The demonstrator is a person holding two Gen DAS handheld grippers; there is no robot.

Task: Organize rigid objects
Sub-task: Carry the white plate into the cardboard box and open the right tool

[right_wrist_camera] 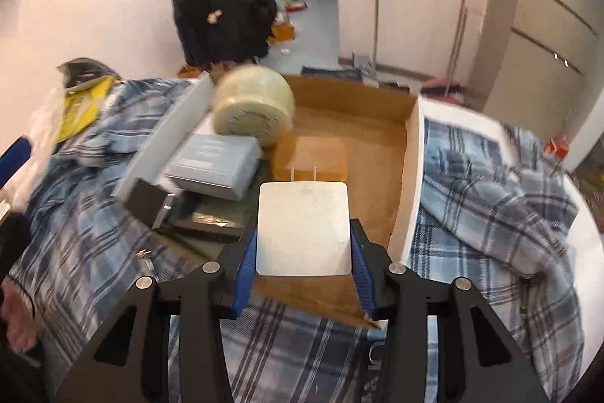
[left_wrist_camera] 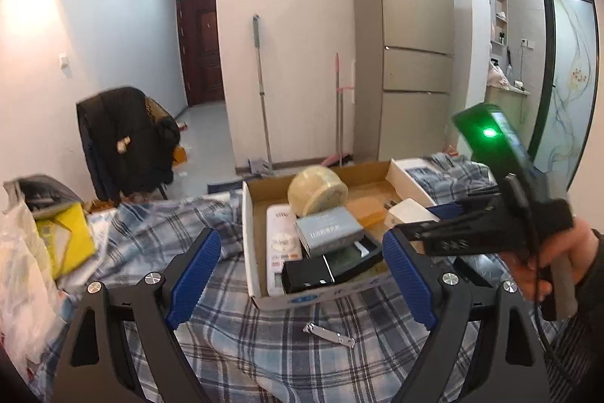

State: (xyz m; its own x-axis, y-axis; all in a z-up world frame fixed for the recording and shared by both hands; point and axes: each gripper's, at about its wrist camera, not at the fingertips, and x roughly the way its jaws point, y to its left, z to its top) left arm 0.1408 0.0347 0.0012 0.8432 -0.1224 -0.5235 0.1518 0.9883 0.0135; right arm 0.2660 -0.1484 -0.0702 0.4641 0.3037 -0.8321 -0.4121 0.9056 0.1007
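Note:
A shallow cardboard box (left_wrist_camera: 247, 252) (right_wrist_camera: 400, 184) lies on a blue plaid cloth. It holds a roll of tape (left_wrist_camera: 317, 190) (right_wrist_camera: 253, 104), a grey-blue box (left_wrist_camera: 327, 231) (right_wrist_camera: 211, 165), a black box (left_wrist_camera: 307, 275), a white device (left_wrist_camera: 281, 244) and an orange block (right_wrist_camera: 313, 157). My right gripper (right_wrist_camera: 304, 244) is shut on a white plug adapter (right_wrist_camera: 304, 229) (left_wrist_camera: 409, 214), held over the box's near edge. My left gripper (left_wrist_camera: 302, 274) is open and empty in front of the box. A nail clipper (left_wrist_camera: 328, 330) lies on the cloth between its fingers.
A white box lid (left_wrist_camera: 409, 182) (right_wrist_camera: 490, 127) sits to the right of the cardboard box. Plastic bags with a yellow package (left_wrist_camera: 64, 237) lie at the left. A chair with a black coat (left_wrist_camera: 124, 142), a fridge (left_wrist_camera: 407, 44) and mops stand behind.

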